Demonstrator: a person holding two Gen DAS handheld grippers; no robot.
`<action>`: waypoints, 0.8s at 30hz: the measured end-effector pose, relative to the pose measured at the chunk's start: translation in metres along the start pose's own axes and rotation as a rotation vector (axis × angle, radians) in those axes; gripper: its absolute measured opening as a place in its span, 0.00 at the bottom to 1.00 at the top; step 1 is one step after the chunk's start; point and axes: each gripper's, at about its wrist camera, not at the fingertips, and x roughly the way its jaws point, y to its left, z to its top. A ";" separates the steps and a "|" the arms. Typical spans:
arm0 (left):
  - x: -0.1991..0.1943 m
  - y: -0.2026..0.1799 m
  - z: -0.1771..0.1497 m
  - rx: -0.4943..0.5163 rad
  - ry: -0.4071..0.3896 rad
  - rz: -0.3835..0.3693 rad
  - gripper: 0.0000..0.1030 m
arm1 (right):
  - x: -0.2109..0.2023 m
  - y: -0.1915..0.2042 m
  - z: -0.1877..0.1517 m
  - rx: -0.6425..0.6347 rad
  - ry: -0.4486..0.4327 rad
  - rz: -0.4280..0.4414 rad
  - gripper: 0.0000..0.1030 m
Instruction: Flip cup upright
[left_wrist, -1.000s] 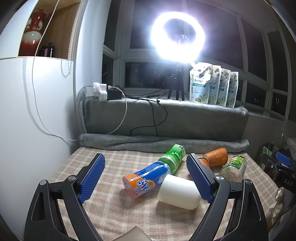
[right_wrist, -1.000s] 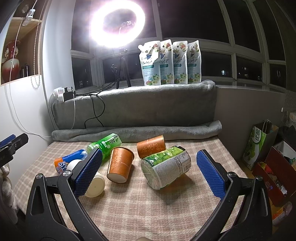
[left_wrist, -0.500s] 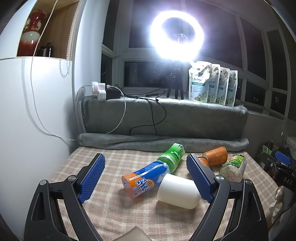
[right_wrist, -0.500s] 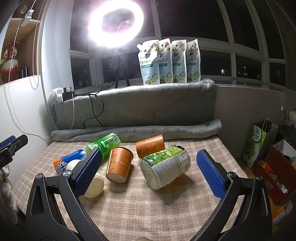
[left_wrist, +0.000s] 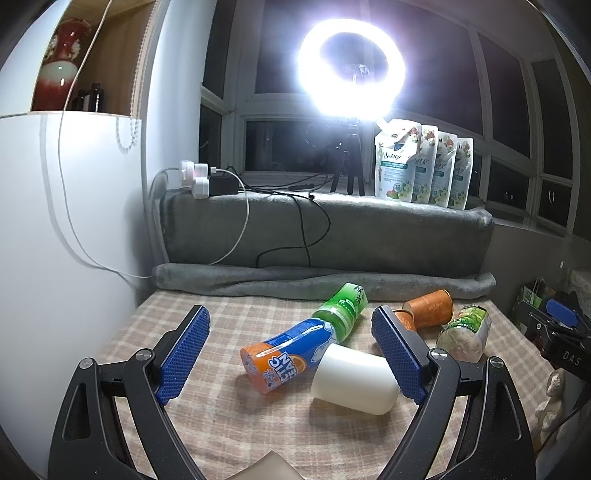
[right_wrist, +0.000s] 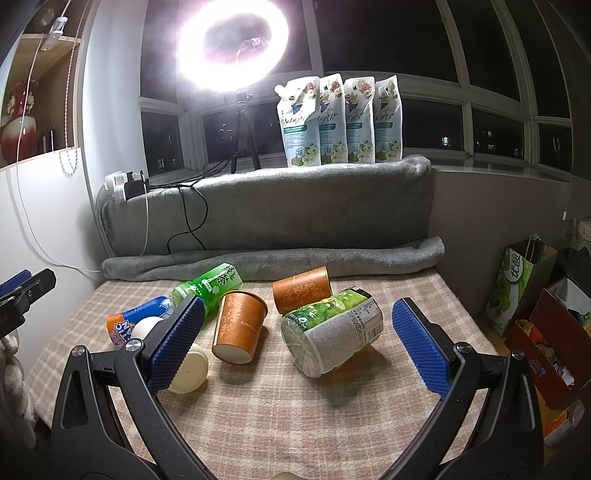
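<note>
A white cup (left_wrist: 354, 378) lies on its side on the checked cloth; in the right wrist view it (right_wrist: 188, 365) is half hidden behind my left finger. Two orange paper cups lie tipped over: one (right_wrist: 240, 326) near the middle, one (right_wrist: 301, 290) behind it, also in the left wrist view (left_wrist: 430, 308). My left gripper (left_wrist: 291, 354) is open and empty, the white cup just inside its right finger. My right gripper (right_wrist: 299, 345) is open and empty above the cloth's near part.
An orange-blue bottle (left_wrist: 288, 352), a green tea bottle (left_wrist: 343, 308) and a clear green-labelled bottle (right_wrist: 332, 332) lie among the cups. A grey blanket roll (right_wrist: 273, 260) borders the back. Bags and boxes (right_wrist: 532, 314) stand at the right beyond the edge.
Both views have shifted very slightly; the objects have not moved. Both grippers stay open.
</note>
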 end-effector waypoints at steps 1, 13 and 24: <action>0.000 0.000 0.000 0.000 0.001 -0.001 0.87 | 0.000 0.000 0.000 0.001 0.001 0.000 1.00; 0.007 0.003 0.000 0.002 0.021 -0.012 0.87 | 0.009 0.006 -0.002 -0.014 0.013 0.016 1.00; 0.018 0.009 0.001 -0.001 0.054 -0.020 0.87 | 0.042 0.032 0.011 -0.046 0.070 0.085 1.00</action>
